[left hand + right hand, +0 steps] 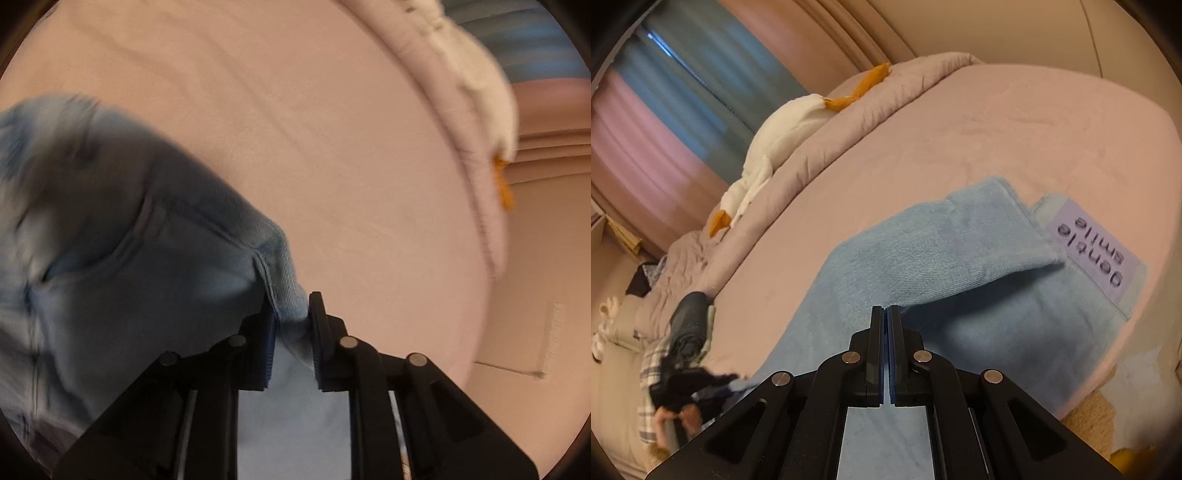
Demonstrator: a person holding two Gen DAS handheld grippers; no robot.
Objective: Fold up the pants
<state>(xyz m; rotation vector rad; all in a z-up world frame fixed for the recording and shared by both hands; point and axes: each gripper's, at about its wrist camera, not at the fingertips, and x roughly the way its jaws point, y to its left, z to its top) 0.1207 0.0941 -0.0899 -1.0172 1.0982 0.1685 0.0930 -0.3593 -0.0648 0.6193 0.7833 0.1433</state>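
Both pairs of fingers are closed on light blue denim. Your left gripper (pixel 290 332) has its pads nearly together with a bunched corner of the pants (pixel 122 266) pinched between them, apparently a seamed edge near the waistband; the rest of the fabric hangs blurred to the left of the fingers, lifted off the pink bed sheet (pixel 295 122) that spreads beyond the tips. Your right gripper (pixel 885 354) has its pads pressed tight, with only a thin blue sliver showing between them, so a single layer of cloth seems caught there. Just beyond those fingertips a pant leg (pixel 938 251) lies doubled back over itself, ending ahead and to the right of the tips beside a lilac label (pixel 1095 253) printed "gentle smile". Holding two separated points lets you keep the denim taut and carry one end over the other without it sagging. Farther ahead and to the left of the right fingers, a white goose plush (pixel 775 140) rests on a rolled quilt (pixel 849 122), well clear of the fold. A heap of other clothes (pixel 676 354) sits far left.
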